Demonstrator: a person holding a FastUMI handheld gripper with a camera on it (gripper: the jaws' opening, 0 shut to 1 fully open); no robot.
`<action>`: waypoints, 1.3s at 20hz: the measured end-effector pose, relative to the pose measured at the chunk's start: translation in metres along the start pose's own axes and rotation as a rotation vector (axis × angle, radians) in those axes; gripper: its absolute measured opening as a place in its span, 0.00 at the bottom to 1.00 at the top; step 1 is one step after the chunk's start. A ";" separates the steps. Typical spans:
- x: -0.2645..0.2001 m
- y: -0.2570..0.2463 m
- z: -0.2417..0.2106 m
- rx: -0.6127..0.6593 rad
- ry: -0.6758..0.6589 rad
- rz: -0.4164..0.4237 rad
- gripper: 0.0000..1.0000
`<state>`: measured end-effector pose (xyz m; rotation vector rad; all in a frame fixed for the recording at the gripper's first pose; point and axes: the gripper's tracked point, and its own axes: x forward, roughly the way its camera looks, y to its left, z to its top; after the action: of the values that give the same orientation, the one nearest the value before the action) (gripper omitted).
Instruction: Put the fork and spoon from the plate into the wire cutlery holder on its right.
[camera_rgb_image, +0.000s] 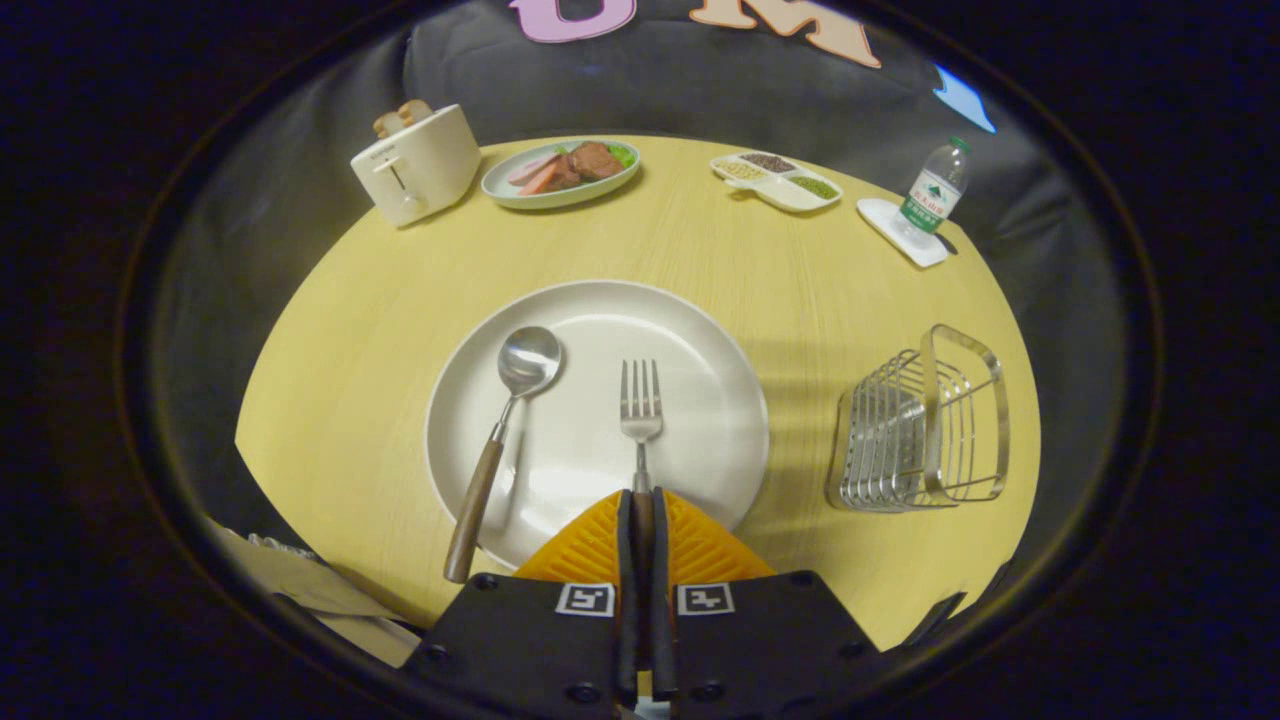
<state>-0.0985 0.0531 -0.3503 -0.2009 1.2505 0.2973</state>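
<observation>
A white plate (700, 360) lies on the round yellow table just ahead of the fingers. A fork (640, 405) with a wooden handle points away from me over the plate's middle; its handle runs back between the two fingers. My gripper (641, 500) is shut on the fork's handle. A spoon (505, 420) with a wooden handle rests on the plate's left part, bowl far, handle reaching over the near rim. The wire cutlery holder (925, 425) stands empty on the table to the right of the plate.
At the table's far side stand a toaster (417, 163), a plate of food (561, 171), a divided snack dish (778, 180) and a water bottle (935, 190) on a white coaster. The table edge (300, 490) curves close on the near left.
</observation>
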 end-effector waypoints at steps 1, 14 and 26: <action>-0.001 0.000 0.000 -0.006 0.007 0.000 0.09; -0.063 -0.038 0.038 0.058 -0.098 -0.016 0.09; -0.112 -0.140 0.024 0.110 -0.037 -0.122 0.09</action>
<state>-0.0625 -0.0836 -0.2385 -0.1750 1.2087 0.1259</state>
